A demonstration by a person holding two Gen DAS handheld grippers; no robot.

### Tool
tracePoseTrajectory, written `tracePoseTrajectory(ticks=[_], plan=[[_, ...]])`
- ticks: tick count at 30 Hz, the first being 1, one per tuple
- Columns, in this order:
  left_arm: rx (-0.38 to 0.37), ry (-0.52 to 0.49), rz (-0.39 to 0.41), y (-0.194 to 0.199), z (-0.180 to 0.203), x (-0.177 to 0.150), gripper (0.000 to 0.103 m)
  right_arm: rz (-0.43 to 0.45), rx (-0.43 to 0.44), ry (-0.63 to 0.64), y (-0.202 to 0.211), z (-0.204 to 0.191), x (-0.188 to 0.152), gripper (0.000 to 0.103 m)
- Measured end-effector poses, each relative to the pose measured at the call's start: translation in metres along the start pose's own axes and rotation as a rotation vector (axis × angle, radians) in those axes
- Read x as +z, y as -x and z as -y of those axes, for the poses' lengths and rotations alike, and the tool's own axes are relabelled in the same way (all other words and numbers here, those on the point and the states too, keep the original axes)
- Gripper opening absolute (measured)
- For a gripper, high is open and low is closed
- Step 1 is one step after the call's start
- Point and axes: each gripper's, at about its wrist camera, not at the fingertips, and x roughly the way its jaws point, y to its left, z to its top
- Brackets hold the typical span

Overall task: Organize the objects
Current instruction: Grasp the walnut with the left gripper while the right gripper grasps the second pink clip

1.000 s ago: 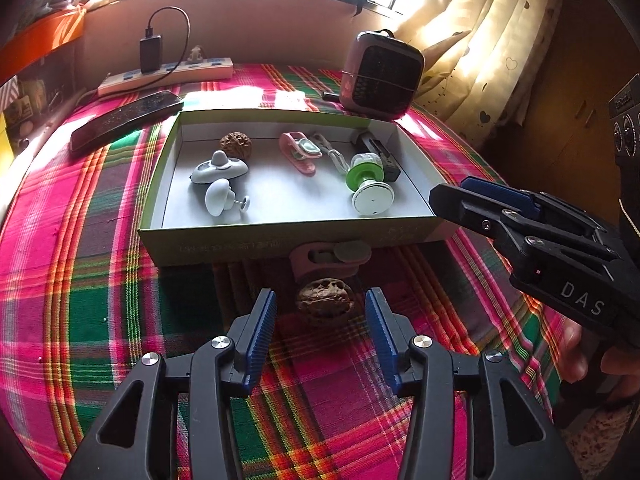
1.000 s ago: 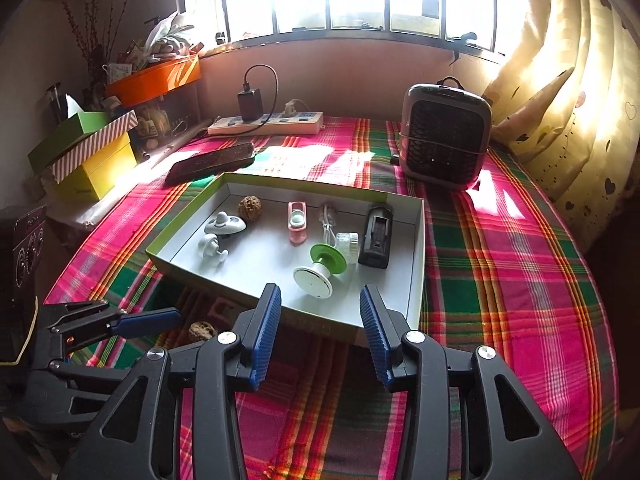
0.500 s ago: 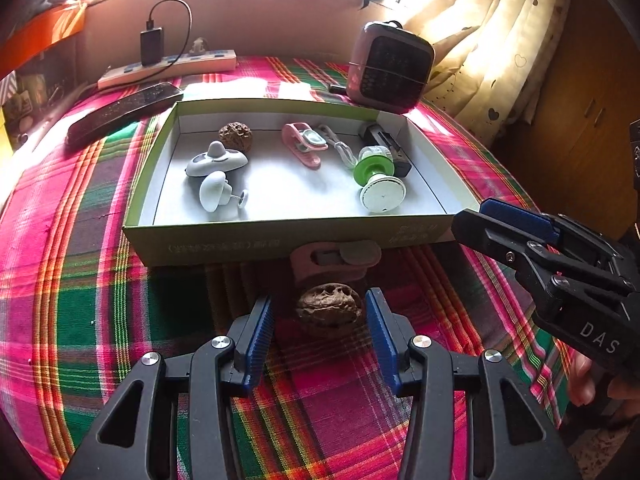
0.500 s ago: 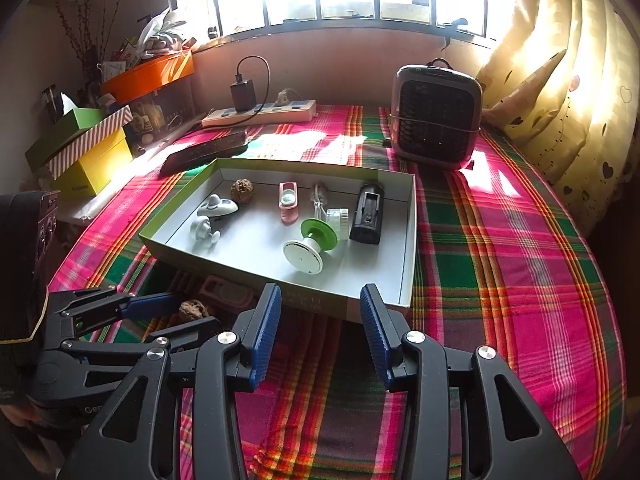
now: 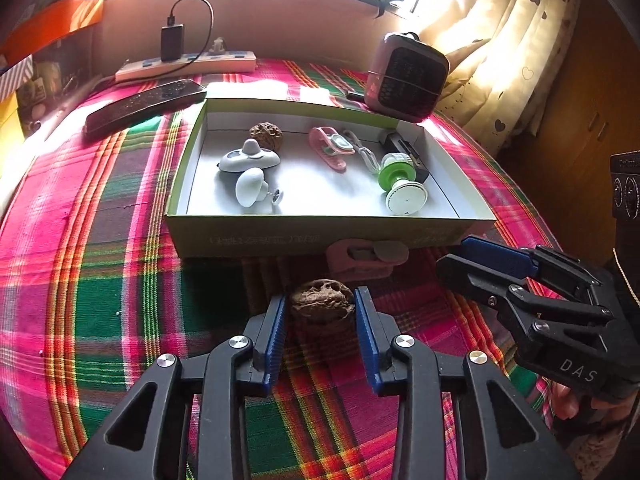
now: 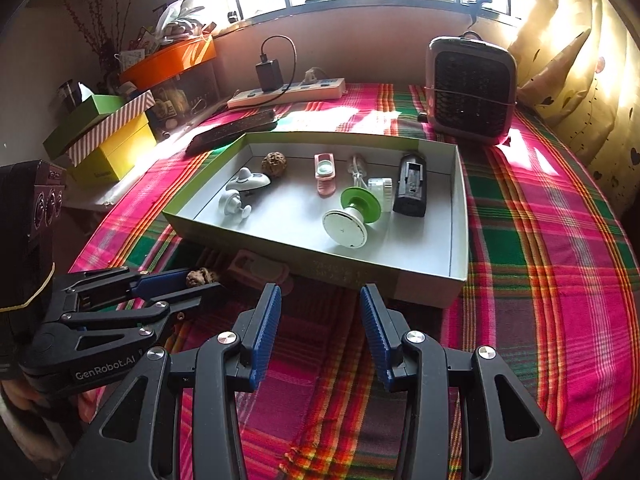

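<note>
A brown walnut (image 5: 322, 300) lies on the plaid cloth in front of the green-walled box (image 5: 320, 234). My left gripper (image 5: 320, 320) is closing its jaws around it, and both blue pads touch its sides. From the right wrist view the same walnut (image 6: 202, 278) shows between the left gripper's (image 6: 188, 282) tips. A pink clip (image 5: 366, 258) rests against the box's front wall. My right gripper (image 6: 320, 308) hangs open over the cloth before the box, with nothing between its fingers. A second walnut (image 5: 266, 135) lies inside the box.
The box also holds white knobs (image 5: 248, 160), a pink clip (image 5: 330, 148), a green-and-white holder (image 5: 400, 184) and a black block (image 6: 410, 184). A small heater (image 5: 406, 76), power strip (image 5: 188, 66) and dark remote (image 5: 144, 102) stand behind it. Coloured boxes (image 6: 104, 132) are stacked at left.
The left gripper's jaws have come together onto the walnut. The box looks slightly farther from the left gripper than before. The right gripper keeps the same opening.
</note>
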Motion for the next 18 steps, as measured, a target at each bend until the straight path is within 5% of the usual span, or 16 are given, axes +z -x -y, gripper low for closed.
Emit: tracePoseTrajectory(ticks=[18], plan=[[0.016, 0.071, 0.023, 0.017, -0.043, -0.008, 0.031, -0.047, 0.123, 0.094, -0.026, -0.035, 0.008, 0.043]])
